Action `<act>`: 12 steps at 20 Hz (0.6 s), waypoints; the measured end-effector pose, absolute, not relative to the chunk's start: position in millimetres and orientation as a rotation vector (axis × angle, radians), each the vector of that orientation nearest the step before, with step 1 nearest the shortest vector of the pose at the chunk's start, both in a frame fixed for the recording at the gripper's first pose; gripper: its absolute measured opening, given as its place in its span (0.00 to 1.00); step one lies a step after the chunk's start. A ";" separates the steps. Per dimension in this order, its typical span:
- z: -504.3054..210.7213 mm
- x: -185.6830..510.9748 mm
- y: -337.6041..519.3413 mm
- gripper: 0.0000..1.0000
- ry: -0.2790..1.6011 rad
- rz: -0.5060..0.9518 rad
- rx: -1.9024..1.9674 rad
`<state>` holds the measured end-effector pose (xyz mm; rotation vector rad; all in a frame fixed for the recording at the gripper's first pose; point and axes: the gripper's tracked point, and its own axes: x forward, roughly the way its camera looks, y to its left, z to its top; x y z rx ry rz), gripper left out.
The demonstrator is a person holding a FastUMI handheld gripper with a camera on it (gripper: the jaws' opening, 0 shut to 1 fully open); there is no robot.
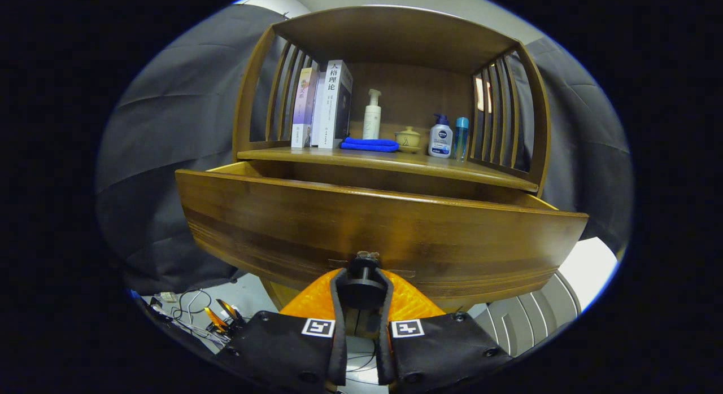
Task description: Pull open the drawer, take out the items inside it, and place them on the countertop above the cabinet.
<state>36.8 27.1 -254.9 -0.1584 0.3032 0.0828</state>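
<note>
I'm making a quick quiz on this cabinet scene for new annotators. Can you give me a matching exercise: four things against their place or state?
Things:
1. drawer
2. tool
3. blue cloth
4. books

Places or states:
A. folded flat on the countertop, before the white pump bottle
B. pulled open
C. upright at the countertop's end, against the slats
D. shut on the drawer knob

Pairs: 1-B, 2-D, 3-A, 4-C

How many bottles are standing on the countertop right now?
3: a white pump bottle at the back behind the blue cloth, and a white-and-blue pump bottle touching a slim blue bottle near the right slats. The books may hide others.
</note>
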 end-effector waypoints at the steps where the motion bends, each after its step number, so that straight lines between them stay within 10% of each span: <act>1: -255.8 33.2 27.2 0.22 0.301 0.090 -0.175; 12: -259.7 5.7 25.7 0.22 0.290 0.131 -0.216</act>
